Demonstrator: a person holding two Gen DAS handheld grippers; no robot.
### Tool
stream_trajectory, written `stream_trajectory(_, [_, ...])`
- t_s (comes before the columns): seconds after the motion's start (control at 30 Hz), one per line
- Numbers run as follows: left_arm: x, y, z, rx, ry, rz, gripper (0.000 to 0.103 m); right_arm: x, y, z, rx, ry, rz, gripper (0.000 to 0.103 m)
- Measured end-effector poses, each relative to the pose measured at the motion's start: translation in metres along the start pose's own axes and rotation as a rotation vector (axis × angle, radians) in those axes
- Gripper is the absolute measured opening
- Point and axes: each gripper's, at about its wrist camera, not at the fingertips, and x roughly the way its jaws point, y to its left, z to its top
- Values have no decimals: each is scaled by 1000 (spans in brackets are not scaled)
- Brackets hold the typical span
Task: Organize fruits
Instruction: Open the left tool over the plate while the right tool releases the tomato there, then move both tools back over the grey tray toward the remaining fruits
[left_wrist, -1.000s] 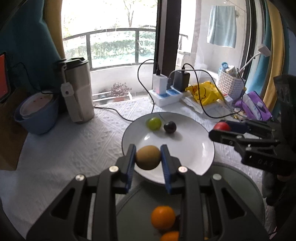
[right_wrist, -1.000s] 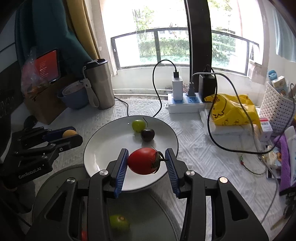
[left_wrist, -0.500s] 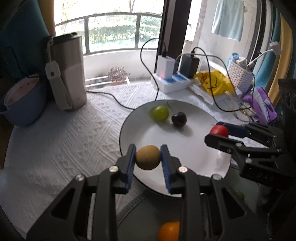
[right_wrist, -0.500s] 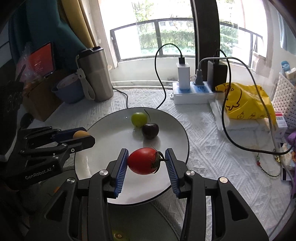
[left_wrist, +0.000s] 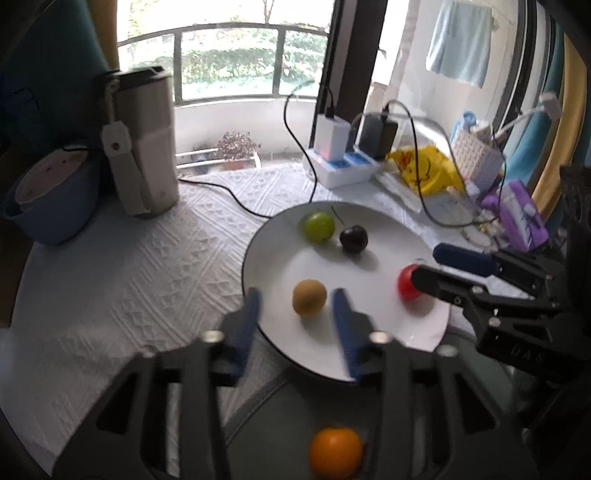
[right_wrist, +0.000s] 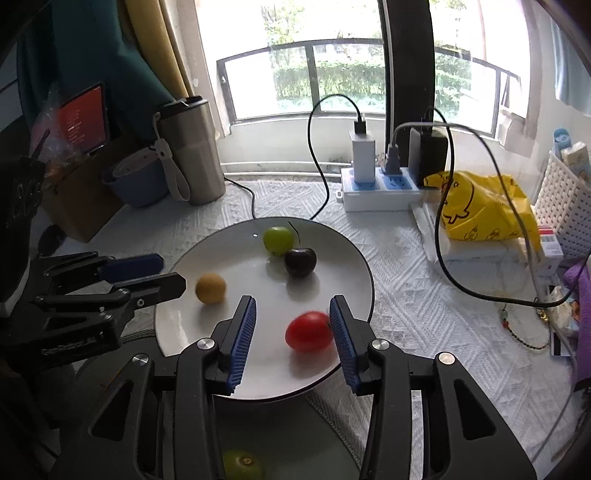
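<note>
A white plate (left_wrist: 369, 266) (right_wrist: 221, 258) holds a green fruit (left_wrist: 319, 227) (right_wrist: 278, 240), a dark cherry (left_wrist: 353, 239) (right_wrist: 300, 261), a brown kiwi (left_wrist: 309, 297) (right_wrist: 210, 288) and a red tomato (left_wrist: 407, 282) (right_wrist: 308, 331). My left gripper (left_wrist: 295, 308) (right_wrist: 147, 273) is open, with the kiwi lying on the plate between its fingers. My right gripper (right_wrist: 291, 321) (left_wrist: 432, 266) is open; the tomato rests on the plate beside its right finger.
A dark bowl below the grippers holds an orange (left_wrist: 335, 452) and a green fruit (right_wrist: 242, 465). A steel tumbler (left_wrist: 142, 140) and blue bowl (left_wrist: 51, 199) stand at left. A power strip (right_wrist: 380, 186) with cables, a yellow bag (right_wrist: 487, 206) and a white basket (right_wrist: 565, 195) lie at right.
Both grippers moved forward over the plate and opened. The kiwi and the tomato were let go and now lie on the plate.
</note>
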Motion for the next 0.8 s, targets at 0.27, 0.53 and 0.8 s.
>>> stream_trajectory(0.27, [-35,5,-13,-48,-47,7,47,-27,11,-4,-7,-28,-2,44])
stream_trajectory(0.53, [-71,4,-29,-52,-91,12,48,-55,27,-15,-19,-55,-2,44])
stream_trajectory(0.8, [-97,-5,-49,-51,-121,3,48,-75,41,-32,-28,-55,6,44])
